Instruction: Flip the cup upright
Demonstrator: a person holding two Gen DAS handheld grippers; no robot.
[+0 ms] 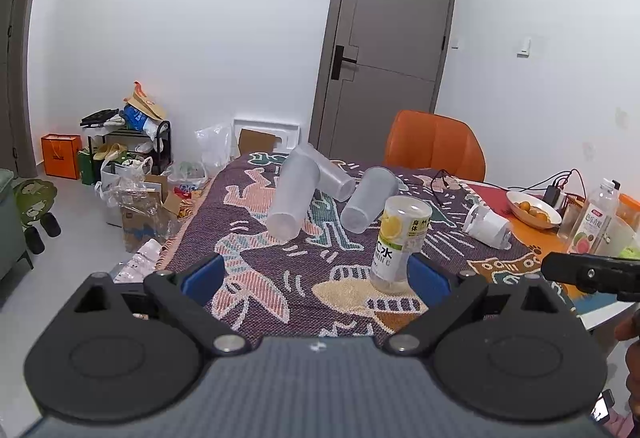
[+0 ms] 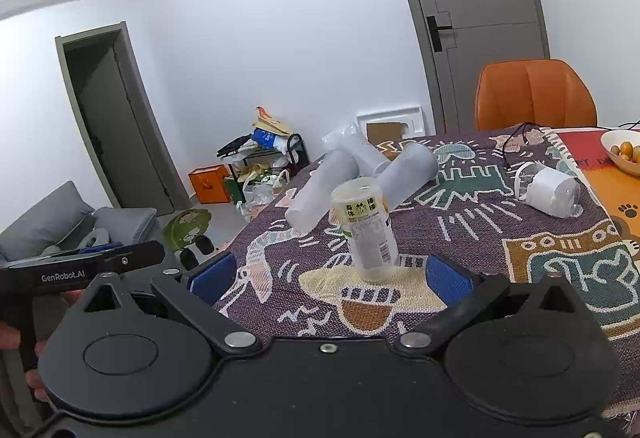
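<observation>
A clear plastic cup with a yellow-green lemon label point(image 1: 396, 244) stands upside down on the patterned cloth point(image 1: 280, 290), close to the right pad of my open left gripper point(image 1: 314, 274). In the right wrist view the same cup point(image 2: 366, 230) stands just beyond my open right gripper point(image 2: 328, 274), a little right of its middle. Both grippers are empty. The right gripper's body point(image 1: 592, 272) shows at the right edge of the left wrist view.
Three frosted tumblers point(image 1: 294, 194) lie tipped in a heap behind the cup. A white-wrapped cup point(image 1: 488, 224) lies on its side at the right. A fruit bowl point(image 1: 532, 212), bottles, cables and an orange chair point(image 1: 434, 144) are beyond. The table's left edge drops to a cluttered floor.
</observation>
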